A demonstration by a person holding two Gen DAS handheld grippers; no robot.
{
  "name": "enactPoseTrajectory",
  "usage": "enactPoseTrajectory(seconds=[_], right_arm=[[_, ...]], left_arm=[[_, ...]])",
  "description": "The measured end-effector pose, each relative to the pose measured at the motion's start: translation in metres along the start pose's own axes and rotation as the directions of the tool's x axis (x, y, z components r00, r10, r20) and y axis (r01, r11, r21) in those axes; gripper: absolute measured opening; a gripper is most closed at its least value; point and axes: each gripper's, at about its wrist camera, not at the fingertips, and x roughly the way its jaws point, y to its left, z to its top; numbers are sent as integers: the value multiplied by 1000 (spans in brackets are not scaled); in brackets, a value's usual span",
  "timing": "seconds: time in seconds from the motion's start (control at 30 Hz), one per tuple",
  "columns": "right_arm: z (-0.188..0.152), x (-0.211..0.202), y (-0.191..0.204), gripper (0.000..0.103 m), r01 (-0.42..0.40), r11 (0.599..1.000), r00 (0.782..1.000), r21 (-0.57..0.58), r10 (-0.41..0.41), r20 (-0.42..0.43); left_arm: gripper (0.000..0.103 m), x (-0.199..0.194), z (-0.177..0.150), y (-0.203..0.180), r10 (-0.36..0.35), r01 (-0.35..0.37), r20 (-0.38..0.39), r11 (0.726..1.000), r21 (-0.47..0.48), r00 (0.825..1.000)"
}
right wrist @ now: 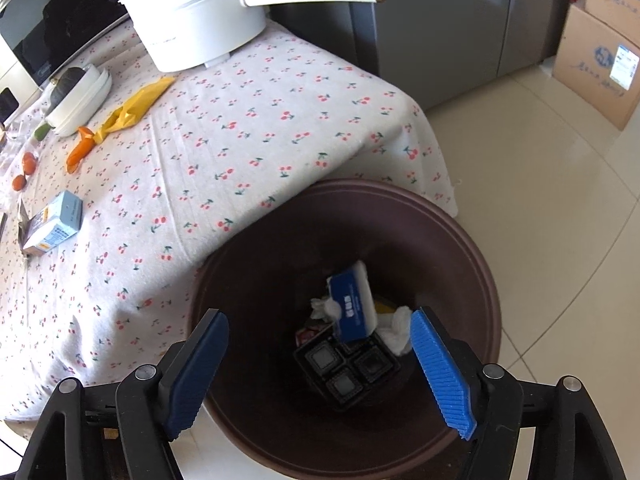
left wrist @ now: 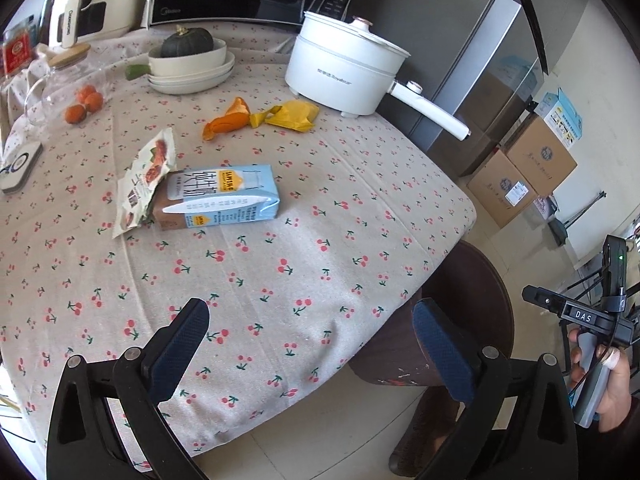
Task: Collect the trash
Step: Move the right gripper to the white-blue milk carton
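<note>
My left gripper hangs wide open and empty over the near edge of the cherry-print tablecloth. My right gripper is spread above the round dark-brown bin, nothing between its blue pads; a blue-and-white packet, white tissue and a black four-cell tray lie inside. On the cloth remain one pale-blue drink carton, one snack wrapper, one orange peel, one yellow wrapper. Three tangerines sit well apart.
</note>
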Motion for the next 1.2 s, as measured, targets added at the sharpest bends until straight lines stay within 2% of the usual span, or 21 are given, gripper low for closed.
enactPoseTrajectory(seconds=[0.37,0.67,0.8,1.0,1.2], right_arm=[[4,6,31,83,-16,1000,1000,-27,16,-5],[11,13,72,84,-47,997,999,-58,47,-6],[14,19,96,86,-61,995,998,-76,61,-7],[22,31,137,87,-87,991,996,-105,87,-9],[29,53,192,88,-116,979,993,-165,114,-24]], left_arm=[[103,-17,-2,32,40,-39,28,998,-40,999],[103,-32,-4,63,90,-86,40,992,-90,995],[103,-37,-4,80,140,-135,37,984,-118,989],[103,-40,-5,110,236,-232,5,959,-163,972],[103,-46,-7,137,252,-248,-13,942,-228,968]])
